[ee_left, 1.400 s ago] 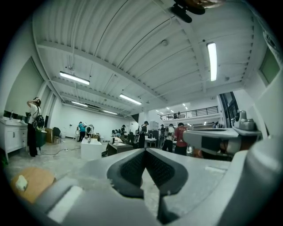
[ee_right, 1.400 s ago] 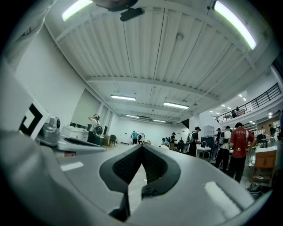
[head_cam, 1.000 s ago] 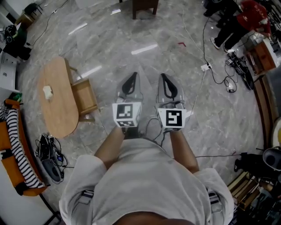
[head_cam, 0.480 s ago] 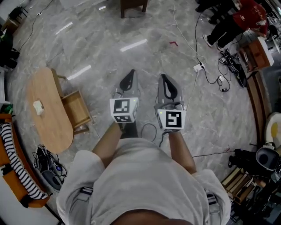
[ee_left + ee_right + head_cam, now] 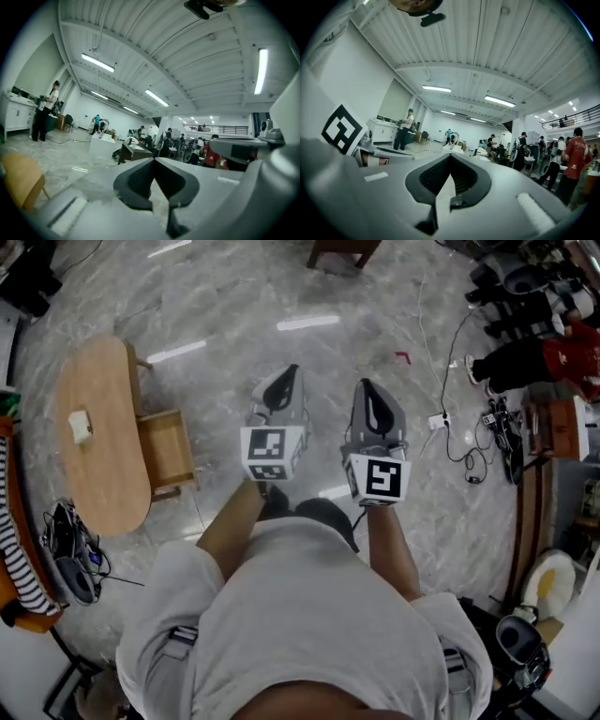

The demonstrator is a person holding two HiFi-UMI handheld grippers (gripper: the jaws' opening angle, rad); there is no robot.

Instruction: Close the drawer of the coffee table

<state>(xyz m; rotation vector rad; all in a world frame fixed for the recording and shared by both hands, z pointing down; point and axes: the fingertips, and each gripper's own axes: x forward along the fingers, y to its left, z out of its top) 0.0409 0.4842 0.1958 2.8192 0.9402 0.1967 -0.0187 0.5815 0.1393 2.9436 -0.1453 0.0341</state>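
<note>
Outwardly both tools are idle. Left gripper [image 5: 290, 374]: jaws pressed fully together, the dark ribbed pads meeting along one seam, nothing between them. Right gripper [image 5: 367, 386]: same, pads closed tip to tip on nothing. Both are held level in the air in front of the person's chest, side by side and close to each other, touching nothing. Each has a grey moulded plastic body that tapers to a point, with black rubbery lining round the jaw opening. A cube with black-and-white square markers sits at the back of the left one [image 5: 272, 454] and of the right one [image 5: 379, 479].

Coffee table [image 5: 101, 479]: off to the person's left, well apart from both grippers. The top is a long oval of pale, smooth wood. A small white object [image 5: 80, 426] lies on it; I cannot tell what it is.

Drawer [image 5: 167, 448]: pulled out of the table's long side, towards the person. It is an open-topped box in the same light wood, with its front panel farthest from the table.

Floor [image 5: 225, 306]: polished grey marble-look stone, veined, with streaks of reflected ceiling light. A white power strip [image 5: 438, 420] with dark cables lies to the right.
</note>
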